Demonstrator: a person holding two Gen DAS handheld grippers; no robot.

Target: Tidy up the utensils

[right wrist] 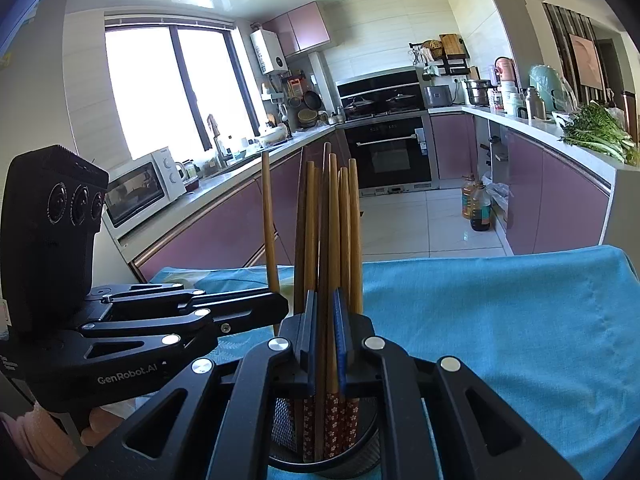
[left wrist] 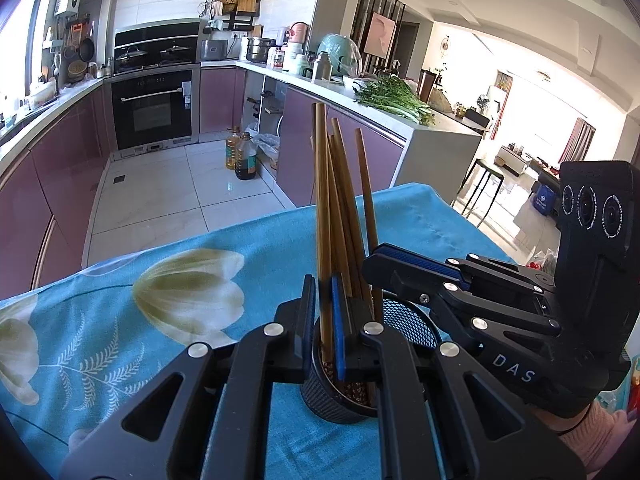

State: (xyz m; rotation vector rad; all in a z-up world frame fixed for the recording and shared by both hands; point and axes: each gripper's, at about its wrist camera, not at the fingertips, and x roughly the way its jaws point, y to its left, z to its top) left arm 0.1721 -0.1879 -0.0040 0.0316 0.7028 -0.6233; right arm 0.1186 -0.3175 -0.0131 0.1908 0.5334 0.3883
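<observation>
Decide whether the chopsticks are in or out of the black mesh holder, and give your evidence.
In. The chopsticks stand upright with their patterned lower ends inside the black mesh holder, which sits on the blue cloth.

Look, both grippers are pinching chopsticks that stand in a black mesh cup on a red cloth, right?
Almost. The cloth is blue with pale flowers, not red; the left wrist view shows it best. The rest holds: the left gripper and the right gripper are each closed on chopsticks standing in the black mesh cup.
</observation>
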